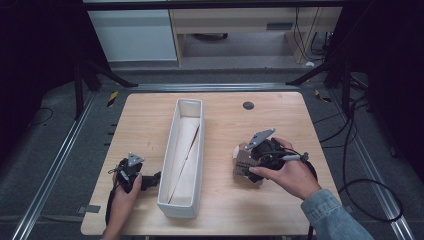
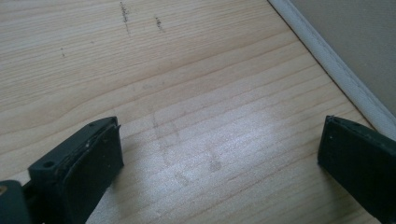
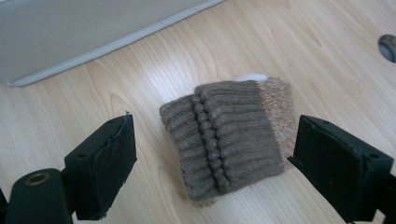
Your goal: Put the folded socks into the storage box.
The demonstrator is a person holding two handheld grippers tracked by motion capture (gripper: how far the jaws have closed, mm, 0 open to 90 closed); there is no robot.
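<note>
One folded knit piece, brown ribbed, likely a sock point(image 3: 229, 140), lies on the table point(image 1: 280, 210) at about 4 o'clock from the table's middle, right of the bin point(image 1: 186, 112). In the right gripper view it sits between the jaws of the right gripper point(image 3: 212, 163), which stand wide apart, neither pad touching it. A lighter tan layer and a bit of white peek out at its far edge, so it is probably several layers stacked or folded.

Handling, as a judgement: soft, light, not fragile, not slippery; it will squash under the pads and layers may slide or unfold if only the top one is caught. Best hold looks like across the thick ribbed middle, pinching all layers down near the table, not the loose tan edge.

The left gripper point(image 2: 219, 154) rests low at about 8 o'clock, just beside the bin's left wall, jaws wide with only bare wood between them.

Around: the long white bin runs 12 to 6 down the centre, holding what looks like pale sheet material; contents are hard to tell. A small dark round spot point(image 1: 248, 105) sits at 1 o'clock. Nothing lies between sock and bin; the bin's tall wall is the only obstacle if the sock goes there.
</note>
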